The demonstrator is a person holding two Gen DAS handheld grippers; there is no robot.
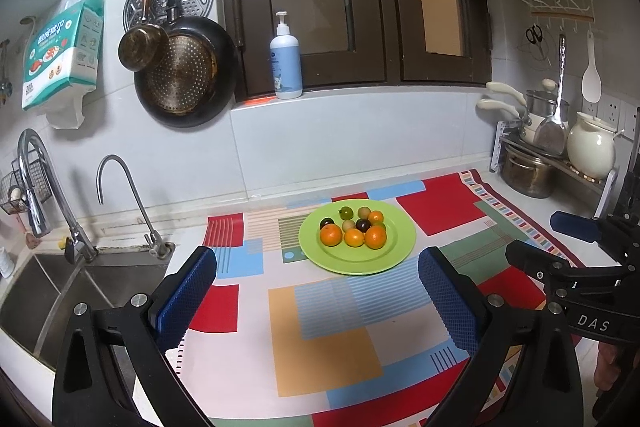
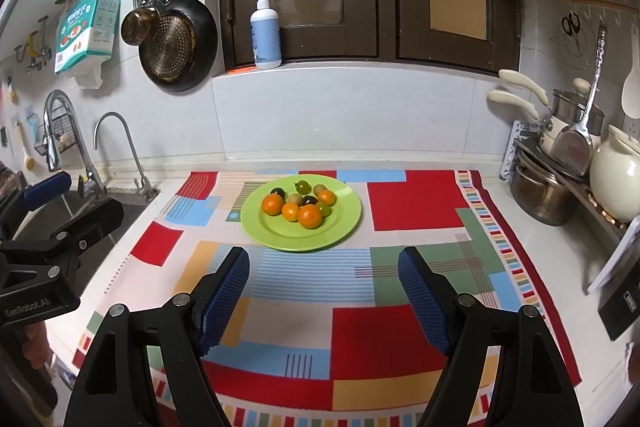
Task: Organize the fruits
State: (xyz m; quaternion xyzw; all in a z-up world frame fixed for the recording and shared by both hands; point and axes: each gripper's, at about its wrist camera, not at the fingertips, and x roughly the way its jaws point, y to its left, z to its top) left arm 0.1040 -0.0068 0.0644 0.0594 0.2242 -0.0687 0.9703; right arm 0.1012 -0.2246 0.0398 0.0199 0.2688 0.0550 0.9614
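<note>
A green plate [image 1: 394, 251] sits on the patterned mat and holds several small fruits: orange ones [image 1: 331, 234] at the front, dark purple ones [image 1: 363, 225] and pale green ones [image 1: 345, 213] behind. The plate also shows in the right wrist view [image 2: 340, 227] with the orange fruits [image 2: 309, 217]. My left gripper [image 1: 318, 295] is open and empty, hovering above the mat in front of the plate. My right gripper [image 2: 324, 291] is open and empty, also in front of the plate. Each gripper shows at the edge of the other's view.
The colourful mat [image 1: 328, 339] covers the counter. A sink [image 1: 48, 303] with two taps [image 1: 132, 203] lies to the left. Pots and a cream jug [image 1: 590, 147] stand on a rack at right. A soap bottle [image 1: 286, 61] stands on the window sill; pans [image 1: 186, 71] hang on the wall.
</note>
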